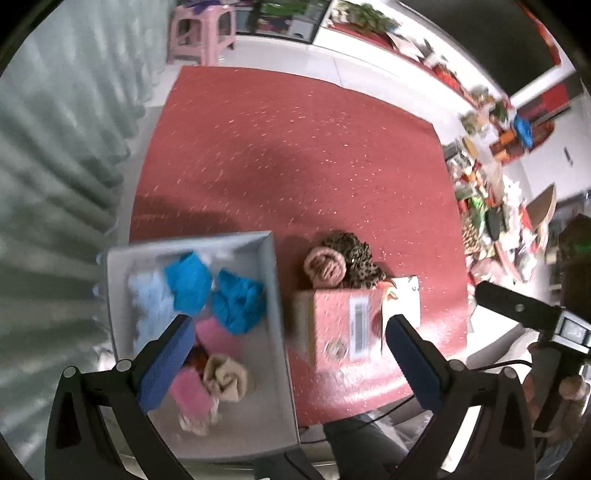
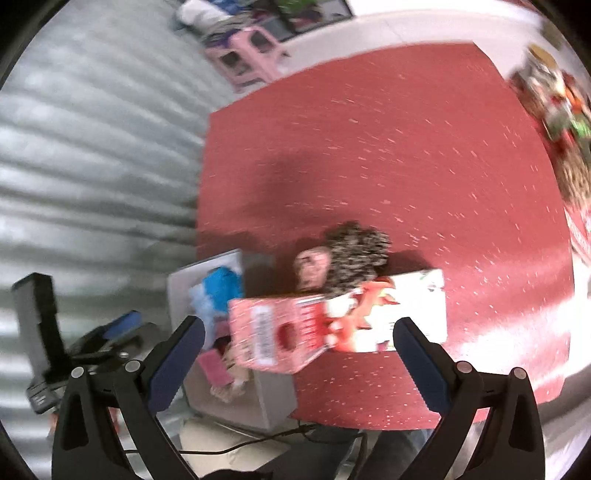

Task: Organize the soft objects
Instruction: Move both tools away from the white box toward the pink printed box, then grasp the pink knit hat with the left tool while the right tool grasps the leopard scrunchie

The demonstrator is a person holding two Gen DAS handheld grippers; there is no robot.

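Note:
A grey bin point(image 1: 275, 295) at the red table's near left corner holds blue cloths point(image 1: 236, 301), a pale blue one, pink pieces point(image 1: 190, 391) and a beige roll point(image 1: 229, 376). A pink knit roll point(image 1: 325, 266) and a leopard-print soft item point(image 1: 356, 260) lie on the table behind a pink and white carton point(image 1: 347, 325). My left gripper point(image 1: 291, 354) is open and empty, above the bin's right edge and the carton. My right gripper point(image 2: 299, 354) is open and empty, over the carton point(image 2: 332, 321), with the knit roll point(image 2: 312, 267) and the leopard item point(image 2: 356, 254) beyond it.
The red table point(image 1: 295, 155) stretches far ahead. A pale curtain point(image 1: 55, 166) hangs at the left. A pink stool point(image 1: 203, 33) stands on the floor beyond. Cluttered shelves point(image 1: 491, 177) run along the right. A cable point(image 2: 240, 443) trails below the bin point(image 2: 273, 402).

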